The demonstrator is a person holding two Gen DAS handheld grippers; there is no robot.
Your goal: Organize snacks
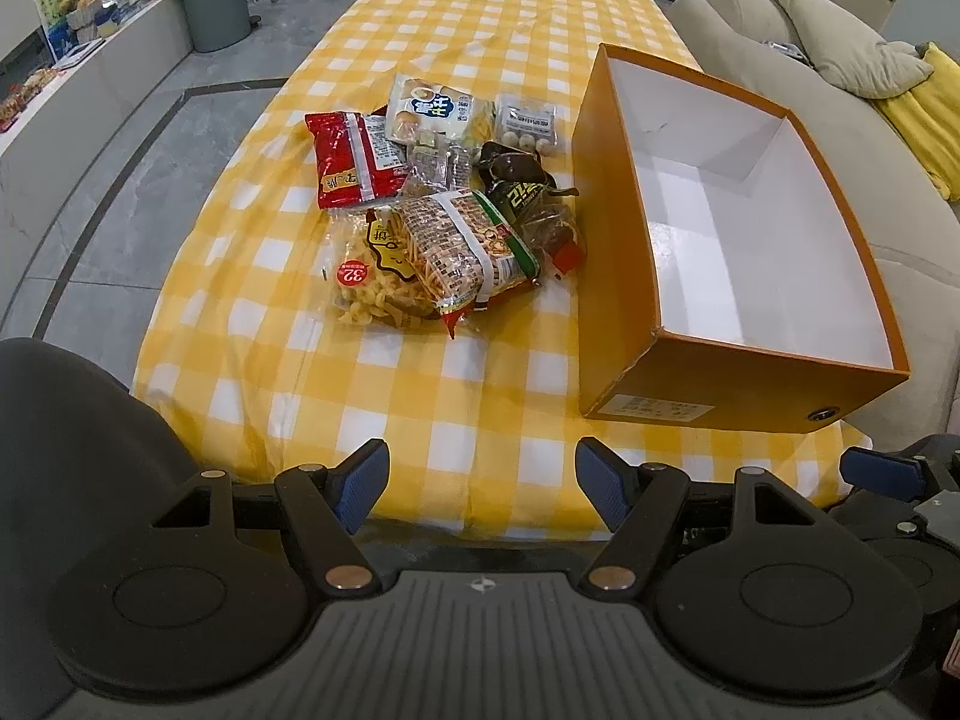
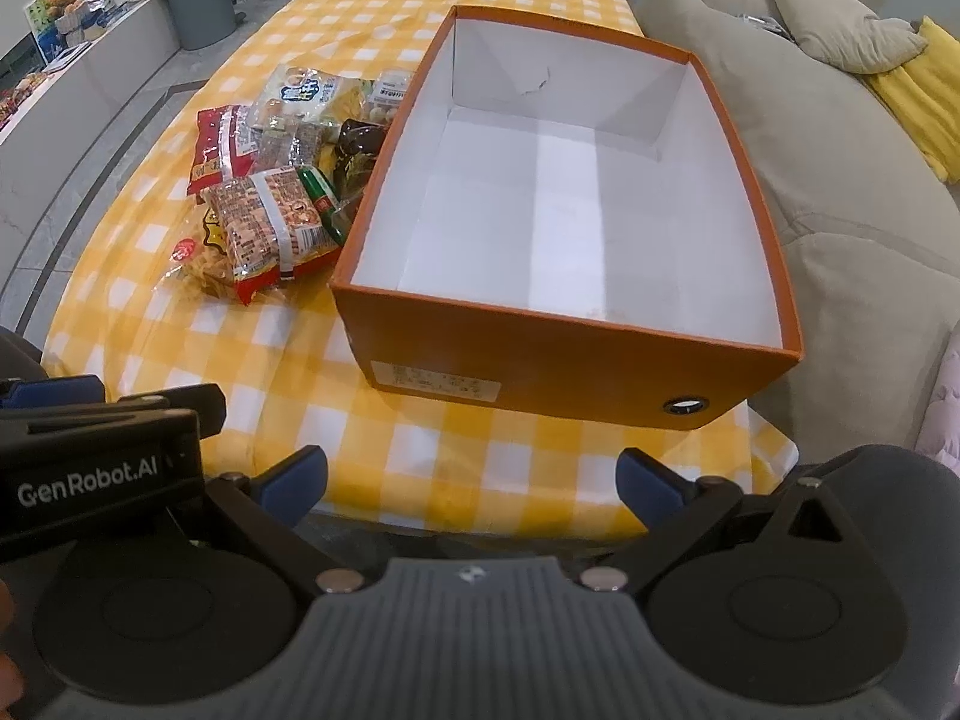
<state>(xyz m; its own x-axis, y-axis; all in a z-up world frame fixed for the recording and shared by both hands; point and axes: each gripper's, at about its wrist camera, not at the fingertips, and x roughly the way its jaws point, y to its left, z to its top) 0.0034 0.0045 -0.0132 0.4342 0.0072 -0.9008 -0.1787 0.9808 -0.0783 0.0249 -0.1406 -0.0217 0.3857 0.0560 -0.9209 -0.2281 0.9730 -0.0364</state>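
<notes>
the left gripper (image 1: 480, 483) sits nearest, its blue pads spread wide with nothing between them, poised over the near edge of the yellow-checked tablecloth (image 1: 420, 396). just to its right the right gripper (image 2: 471, 483) is likewise spread and empty, so neither has taken anything up yet. both tilt down toward the table, probably a ready stance before the first reach.

past them, to the right, stands the orange box (image 2: 540, 369), lid off, its white inside bare (a small tear shows on the far wall). open-topped and close to the snacks, it looks meant as their container.

left of the box lies the heap of snacks, touching or nearly touching its left wall: nearest a clear bag of twisted crisps (image 1: 369, 285) under a patterned cracker pack (image 1: 462, 246), then a red packet (image 1: 351, 159) and a dark packet (image 1: 519, 180), farthest a pale bread pack (image 1: 420, 105) and a small pack of round balls (image 1: 528, 129). the crisps and crackers look easiest to take first.
</notes>
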